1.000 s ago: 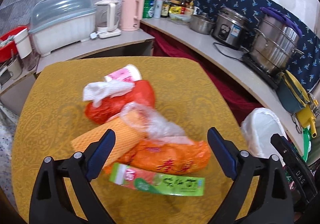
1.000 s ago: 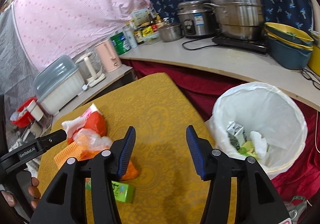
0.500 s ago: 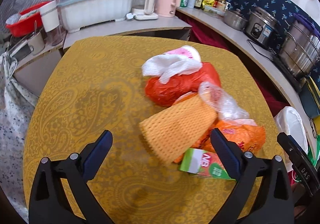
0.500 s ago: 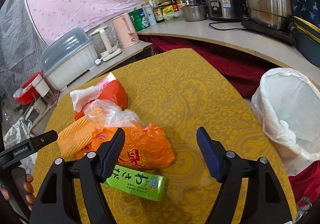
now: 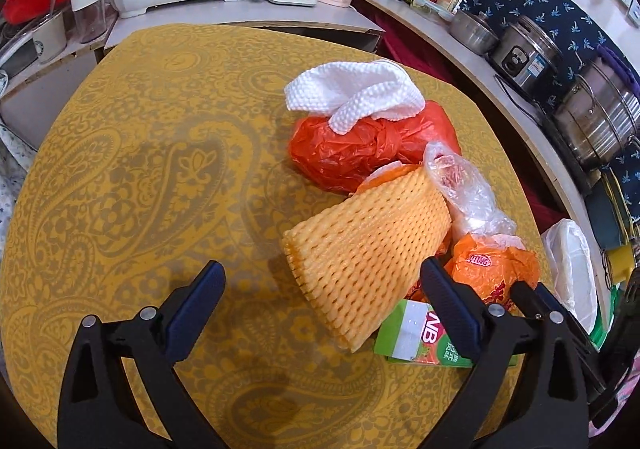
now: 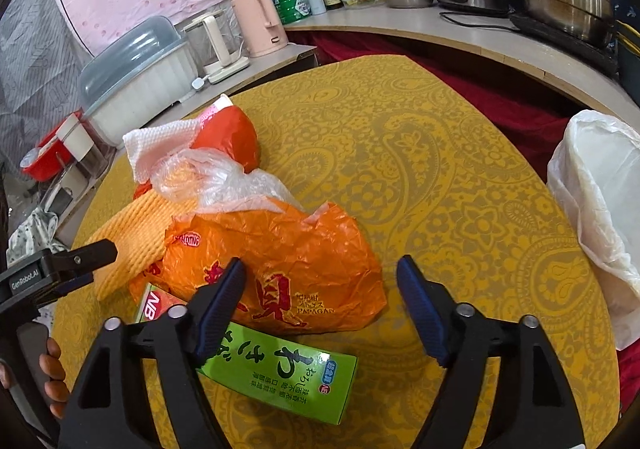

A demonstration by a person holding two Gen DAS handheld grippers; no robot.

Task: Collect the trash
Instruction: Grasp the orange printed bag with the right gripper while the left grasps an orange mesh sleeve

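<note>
Orange crinkled plastic bag [image 6: 280, 269] is lying on the yellow paisley-clothed table [image 6: 440, 189], touching a green cardboard carton [image 6: 280, 377]. Right claw [image 6: 320, 305] is hovering above both (jaws just narrowing, gripping nothing). Left claw [image 5: 320, 309] is gaping wide over yellow foam netting [image 5: 360, 253], empty.

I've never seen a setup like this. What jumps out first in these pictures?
A heap of bright rubbish on the yellow patterned table: an orange plastic bag, a red bag behind it, a yellow foam net leaning on them and a green carton in front. Two black hand-held tools frame it, the left gripper and right gripper, both with jaws open. A white-lined bin waits at the table's right edge.
</note>
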